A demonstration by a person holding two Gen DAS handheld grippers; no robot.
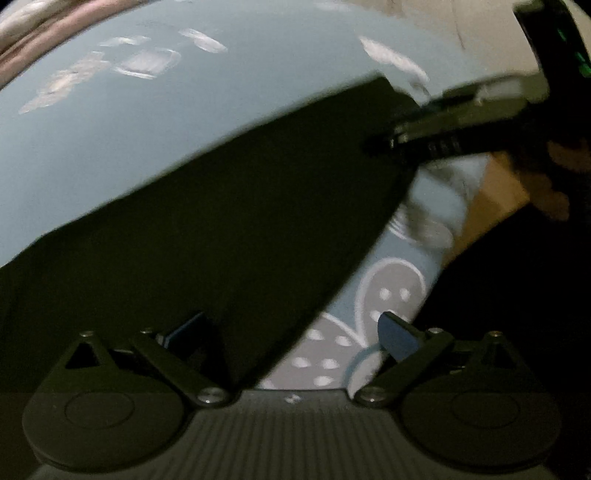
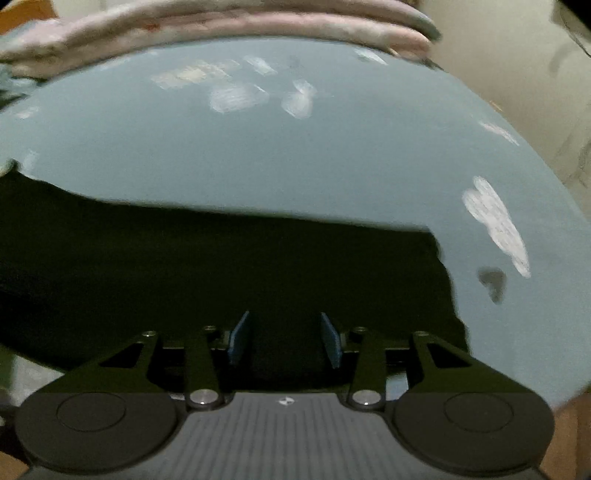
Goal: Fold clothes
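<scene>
A dark garment [image 1: 221, 221] lies flat on a blue-grey sheet [image 1: 166, 122] with pale printed patches. My left gripper [image 1: 291, 334] hangs just above the garment's near right edge, jaws wide apart, with nothing pressed between the blue pads [image 1: 397, 339]. In the left wrist view my right gripper [image 1: 380, 142] reaches in from the upper right over the garment's far corner. In its own view the right gripper [image 2: 285, 338] is over the same garment [image 2: 221, 266]. Its blue pads [image 2: 330, 339] stand apart, and only flat dark cloth shows in the gap.
A rolled pink and white blanket [image 2: 240, 22] lies along the far edge of the sheet [image 2: 295, 155]. A beige wall [image 2: 517, 74] rises on the right. A grey dotted print [image 1: 391, 291] marks the sheet's near side, and a brown surface [image 1: 495, 192] shows past it.
</scene>
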